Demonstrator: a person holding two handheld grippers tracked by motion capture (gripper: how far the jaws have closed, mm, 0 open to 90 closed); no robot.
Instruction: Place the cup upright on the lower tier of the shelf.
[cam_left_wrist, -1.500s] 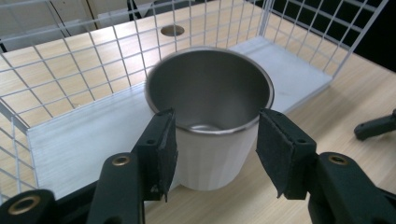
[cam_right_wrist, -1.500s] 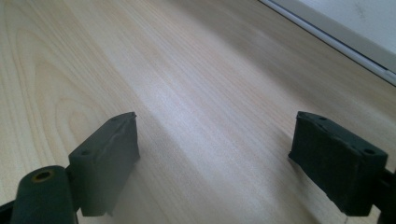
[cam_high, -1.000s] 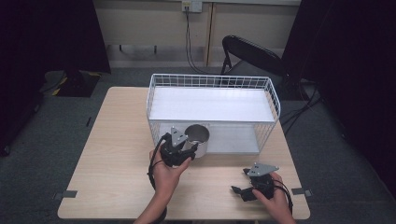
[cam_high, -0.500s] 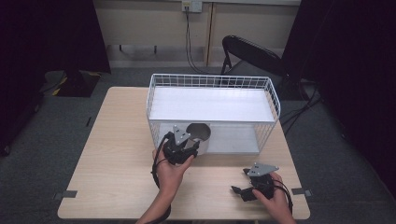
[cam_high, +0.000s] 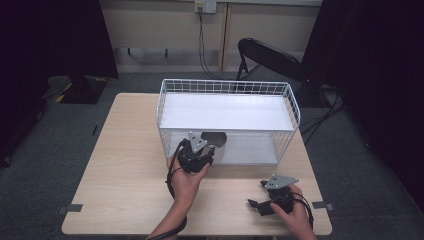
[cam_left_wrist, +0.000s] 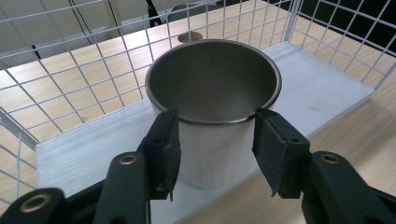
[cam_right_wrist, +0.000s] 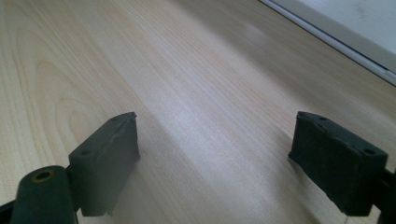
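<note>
A white cup (cam_left_wrist: 215, 154) with a dark metal inside sits between the pads of my left gripper (cam_left_wrist: 217, 126), which is shut on its wall just under the rim. In the high view the cup (cam_high: 214, 138) is tilted at the open front of the white wire basket (cam_high: 225, 82), over its white lower floor (cam_left_wrist: 327, 88), with my left gripper (cam_high: 200, 146) right behind it. My right gripper (cam_high: 256, 204) rests low over the table's front right. Its jaws stand wide open above bare wood (cam_right_wrist: 215, 140), holding nothing.
The light wooden table (cam_high: 125, 175) carries the basket at its back middle, with a white shelf across the basket's top. The basket's wire walls (cam_left_wrist: 70, 70) surround the cup on the far sides. A black chair (cam_high: 270, 55) stands beyond the table.
The cup has tipped and shifted slightly right at the basket's front, with my left gripper on it. The right gripper has stayed in place.
</note>
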